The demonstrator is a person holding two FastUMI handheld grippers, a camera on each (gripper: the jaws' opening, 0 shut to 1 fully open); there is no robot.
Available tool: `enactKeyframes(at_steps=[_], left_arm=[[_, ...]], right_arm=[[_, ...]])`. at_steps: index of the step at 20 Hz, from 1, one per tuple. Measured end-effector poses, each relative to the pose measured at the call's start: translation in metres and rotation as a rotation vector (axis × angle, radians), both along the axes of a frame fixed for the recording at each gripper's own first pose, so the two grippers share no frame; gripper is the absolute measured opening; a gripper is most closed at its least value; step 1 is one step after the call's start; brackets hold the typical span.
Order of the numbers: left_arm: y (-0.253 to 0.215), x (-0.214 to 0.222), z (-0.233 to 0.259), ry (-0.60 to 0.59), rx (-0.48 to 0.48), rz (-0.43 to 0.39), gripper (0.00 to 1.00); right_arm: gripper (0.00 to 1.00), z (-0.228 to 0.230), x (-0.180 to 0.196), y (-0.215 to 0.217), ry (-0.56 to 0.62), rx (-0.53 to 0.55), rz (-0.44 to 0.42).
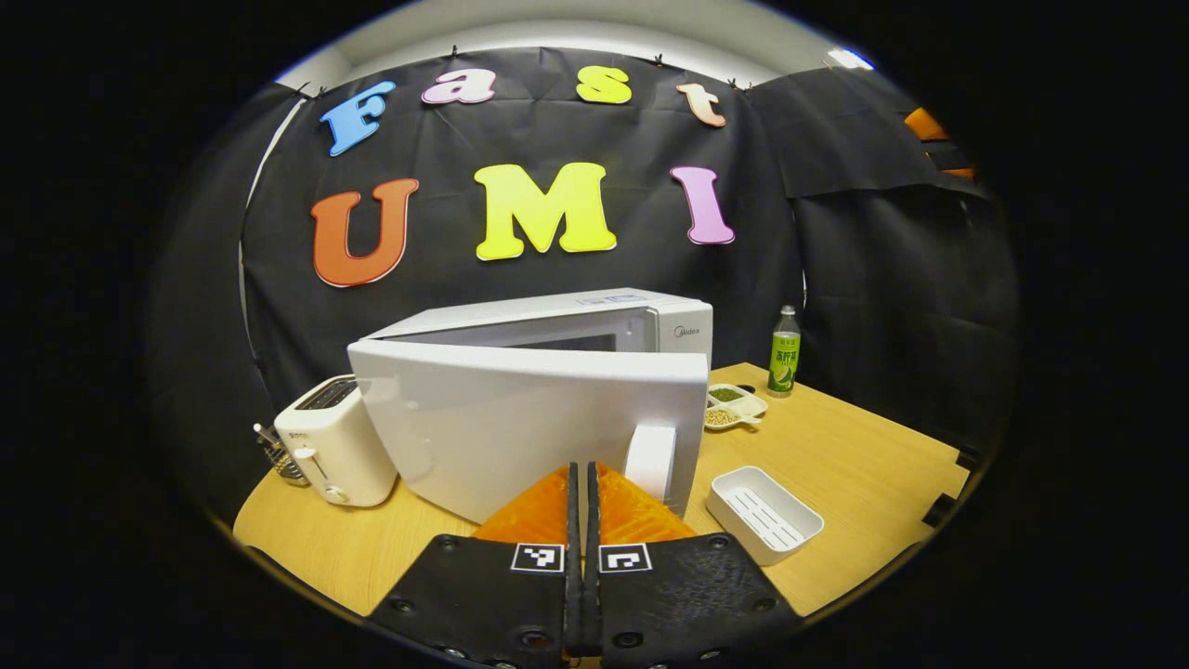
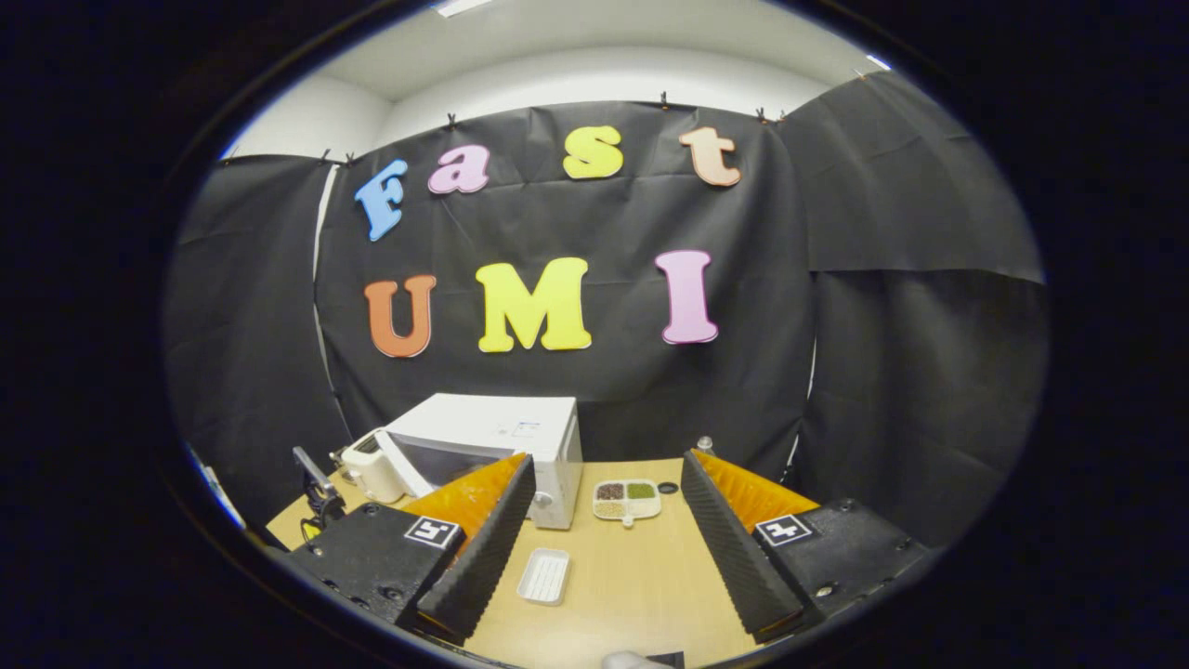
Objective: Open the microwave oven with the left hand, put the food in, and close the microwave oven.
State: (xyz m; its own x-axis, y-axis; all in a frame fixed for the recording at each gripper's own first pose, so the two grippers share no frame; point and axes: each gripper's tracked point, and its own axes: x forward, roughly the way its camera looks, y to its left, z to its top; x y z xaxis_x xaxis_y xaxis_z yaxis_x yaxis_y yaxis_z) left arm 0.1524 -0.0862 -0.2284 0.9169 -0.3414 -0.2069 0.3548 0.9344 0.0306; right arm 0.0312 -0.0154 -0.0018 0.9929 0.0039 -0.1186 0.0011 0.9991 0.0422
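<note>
The white microwave (image 1: 594, 321) stands at the back of the wooden table (image 1: 864, 465), and its door (image 1: 520, 427) hangs partly open, swung out toward me. My left gripper (image 1: 583, 469) is shut with nothing between its fingers, just left of the door's white handle (image 1: 650, 460). A divided dish of beans and grains (image 1: 734, 406) lies to the right of the microwave. In the right gripper view, the microwave (image 2: 502, 432) and the dish (image 2: 627, 499) sit beyond my right gripper (image 2: 607, 460). That gripper is wide open, holds nothing and hovers above the table.
A white toaster (image 1: 334, 441) stands left of the microwave, with a metal wire item (image 1: 279, 455) beside it. A green bottle (image 1: 785, 351) is behind the dish. A white rectangular tray (image 1: 764, 513) lies near the table's front. A dark device (image 2: 316, 488) shows by the door.
</note>
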Motion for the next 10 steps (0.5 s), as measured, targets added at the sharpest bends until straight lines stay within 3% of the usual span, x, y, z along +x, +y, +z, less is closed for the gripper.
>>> enactKeyframes(at_steps=[1,2,3,6,7,9,10], left_arm=[[-0.006,0.008,0.001,-0.005,-0.002,-0.003,0.00],[-0.012,0.016,0.002,-0.006,-0.003,-0.007,0.00],[-0.018,0.025,0.001,-0.003,-0.008,-0.009,0.00],[-0.031,0.050,0.005,-0.016,-0.009,0.001,0.00],[-0.037,0.058,0.005,-0.017,-0.006,0.001,0.00],[-0.046,0.074,0.006,-0.017,-0.020,0.001,0.00],[-0.049,0.082,0.007,-0.021,-0.024,0.005,0.00]], right_arm=[[1.00,0.001,0.002,0.000,-0.004,-0.006,0.004],[1.00,0.004,0.005,0.000,-0.006,-0.007,0.007],[0.92,0.004,0.008,-0.001,-0.005,-0.008,0.011],[0.92,0.007,0.017,-0.001,-0.010,-0.005,0.020],[1.00,0.005,0.020,-0.003,-0.008,-0.007,0.019],[1.00,0.006,0.025,-0.006,-0.010,-0.010,0.020],[0.92,0.005,0.029,-0.007,-0.008,-0.014,0.019]])
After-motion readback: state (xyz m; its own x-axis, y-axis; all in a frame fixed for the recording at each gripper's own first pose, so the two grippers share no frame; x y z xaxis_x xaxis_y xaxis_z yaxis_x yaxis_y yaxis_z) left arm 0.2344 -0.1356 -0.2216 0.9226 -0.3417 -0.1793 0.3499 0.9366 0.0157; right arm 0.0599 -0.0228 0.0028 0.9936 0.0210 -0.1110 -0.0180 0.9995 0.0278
